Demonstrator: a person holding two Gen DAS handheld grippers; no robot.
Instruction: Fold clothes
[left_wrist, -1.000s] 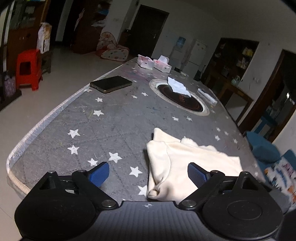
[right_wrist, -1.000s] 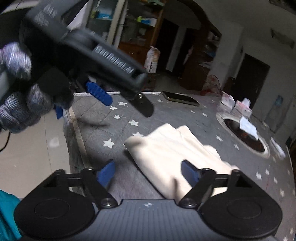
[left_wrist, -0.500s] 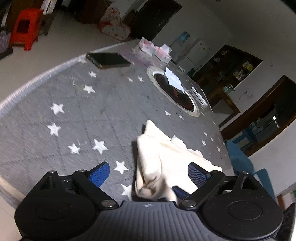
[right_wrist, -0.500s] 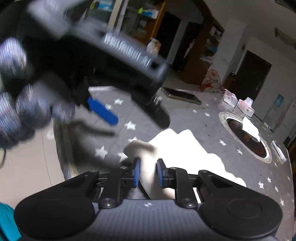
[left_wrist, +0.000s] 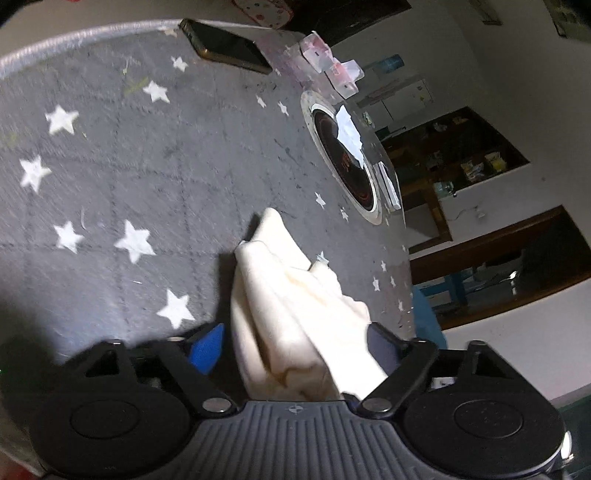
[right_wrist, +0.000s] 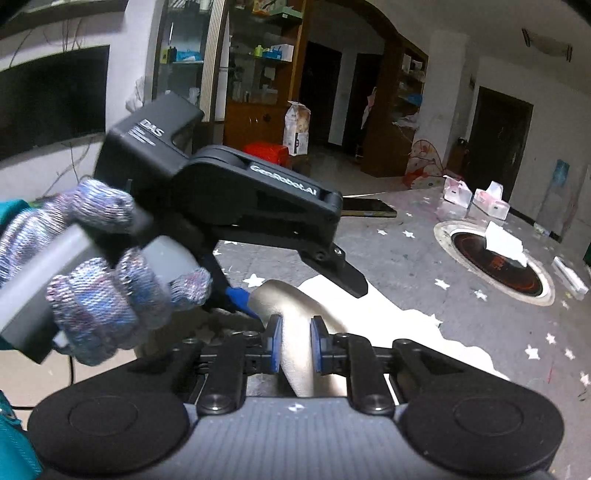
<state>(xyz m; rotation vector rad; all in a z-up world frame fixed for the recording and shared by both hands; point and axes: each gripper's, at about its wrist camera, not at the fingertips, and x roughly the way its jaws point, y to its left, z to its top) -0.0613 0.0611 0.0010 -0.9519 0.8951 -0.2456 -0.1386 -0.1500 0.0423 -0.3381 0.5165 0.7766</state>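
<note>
A folded cream garment (left_wrist: 280, 295) lies on the grey star-printed table cover (left_wrist: 110, 166), near its front edge. My left gripper (left_wrist: 295, 343) is open, and its blue-padded fingers straddle the garment's near end, one on each side. In the right wrist view my right gripper (right_wrist: 296, 343) is shut on a raised fold of the cream garment (right_wrist: 369, 306). The left gripper (right_wrist: 295, 291) shows there too, held by a gloved hand (right_wrist: 92, 273) and tilted down over the same end of the cloth.
A dark phone (left_wrist: 229, 46) lies near the far table edge (left_wrist: 74, 33). A round dark burner inset (left_wrist: 347, 158) with white paper (left_wrist: 349, 133) on it sits mid-table. Tissue boxes (left_wrist: 332, 62) stand beyond. A red stool (right_wrist: 266, 151) stands on the floor.
My right gripper closed on the garment's near fold and has lifted it. My left gripper dropped and moved forward until its open fingers straddled the cloth.
</note>
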